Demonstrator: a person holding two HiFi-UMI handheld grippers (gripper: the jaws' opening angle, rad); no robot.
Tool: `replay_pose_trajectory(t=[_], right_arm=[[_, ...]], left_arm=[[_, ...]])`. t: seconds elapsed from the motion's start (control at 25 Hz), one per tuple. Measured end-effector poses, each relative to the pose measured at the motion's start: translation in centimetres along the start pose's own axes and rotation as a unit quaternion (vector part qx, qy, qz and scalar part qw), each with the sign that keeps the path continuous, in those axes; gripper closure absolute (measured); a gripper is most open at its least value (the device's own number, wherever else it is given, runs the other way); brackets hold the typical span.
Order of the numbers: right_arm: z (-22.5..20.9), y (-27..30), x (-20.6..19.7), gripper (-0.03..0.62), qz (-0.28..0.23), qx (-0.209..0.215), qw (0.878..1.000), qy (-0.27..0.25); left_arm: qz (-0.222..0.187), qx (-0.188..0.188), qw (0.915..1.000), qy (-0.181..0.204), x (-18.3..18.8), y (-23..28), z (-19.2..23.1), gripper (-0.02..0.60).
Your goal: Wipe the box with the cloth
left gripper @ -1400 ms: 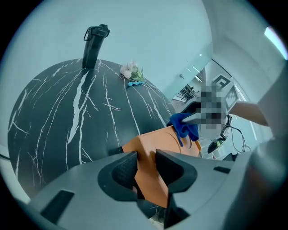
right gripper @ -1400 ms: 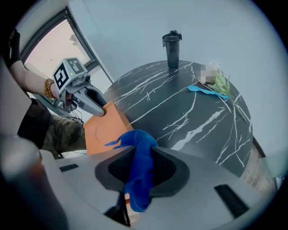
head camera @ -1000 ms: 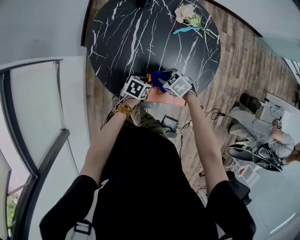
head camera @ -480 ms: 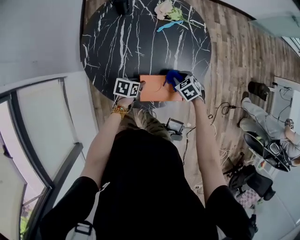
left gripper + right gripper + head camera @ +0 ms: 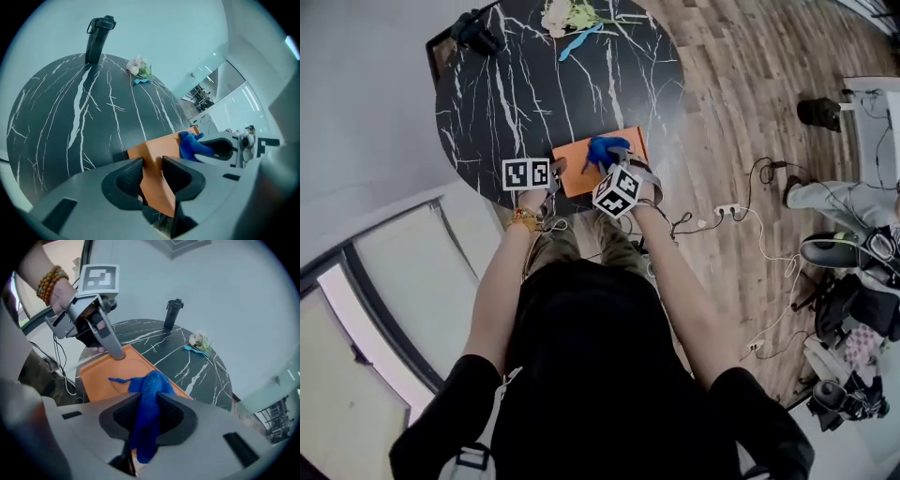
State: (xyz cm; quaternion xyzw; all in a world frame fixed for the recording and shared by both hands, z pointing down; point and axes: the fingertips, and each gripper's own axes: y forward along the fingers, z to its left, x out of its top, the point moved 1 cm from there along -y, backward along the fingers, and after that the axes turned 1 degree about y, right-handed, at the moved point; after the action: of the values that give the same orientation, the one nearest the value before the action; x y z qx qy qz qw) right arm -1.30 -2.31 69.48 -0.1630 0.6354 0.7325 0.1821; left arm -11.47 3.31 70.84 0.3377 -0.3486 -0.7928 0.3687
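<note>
Bottle [image 5: 97, 40], flowers [image 5: 139, 68], well beyond box [image 5: 164, 143]

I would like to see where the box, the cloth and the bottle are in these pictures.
box [image 5: 97, 377]: right gripper view, on its orange top face.
cloth [image 5: 149, 389]: right gripper view, on the bunched blue middle.
bottle [image 5: 95, 44]: left gripper view, on its dark body.

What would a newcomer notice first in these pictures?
The orange box at the near edge of the black marbled table stands out most. The right hand-held gripper is shut on a blue cloth that rests on the box's top, while the left hand-held gripper clamps the box's left edge. Flowers lie at the table's far edge.
</note>
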Motion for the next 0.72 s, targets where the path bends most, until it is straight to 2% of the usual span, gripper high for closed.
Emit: replay_pose_trajectory(t=[0.08,0.16,0.24,0.28,0.4,0.52,0.6,0.72], right_arm=[[3.1,-0.3,0.4,0.513,-0.007,0.001,1.0,-0.008],[5.8,-0.2,1.4,0.513,-0.016,0.002,0.999,-0.027],[7.3,0.1,1.8,0.513,-0.021,-0.013,0.999,-0.039],[7.1,0.0,1.4,0.513,-0.021,-0.024,0.999,-0.027],[3.1,-0.8,-1.8,0.513,-0.009,-0.071,0.995,0.076],[-2.0,-2.7,-6.0,0.513,0.016,-0.118,0.975,0.189],[-3.0,-3.3,-6.8,0.513,0.027,-0.125,0.968,0.217],[-2.2,-3.0,-5.9,0.514,0.035,-0.155,0.962,0.224]], left_arm=[[-0.001,0.002,1.0,0.002,-0.6,-0.2,0.0,0.448],[0.005,0.002,0.9998,0.021,-0.2,-0.4,0.2,0.445],[0.013,-0.01,0.9991,0.04,0.1,-0.3,0.3,0.445],[0.017,-0.017,0.9985,0.049,0.1,-0.1,0.2,0.443],[0.031,-0.041,0.9964,0.068,0.1,0.1,0.0,0.433],[0.039,-0.07,0.9946,0.067,0.2,0.2,0.1,0.423],[0.045,-0.08,0.9938,0.063,0.2,0.3,0.3,0.417],[0.046,-0.09,0.9948,0.013,0.2,0.5,0.5,0.419]])
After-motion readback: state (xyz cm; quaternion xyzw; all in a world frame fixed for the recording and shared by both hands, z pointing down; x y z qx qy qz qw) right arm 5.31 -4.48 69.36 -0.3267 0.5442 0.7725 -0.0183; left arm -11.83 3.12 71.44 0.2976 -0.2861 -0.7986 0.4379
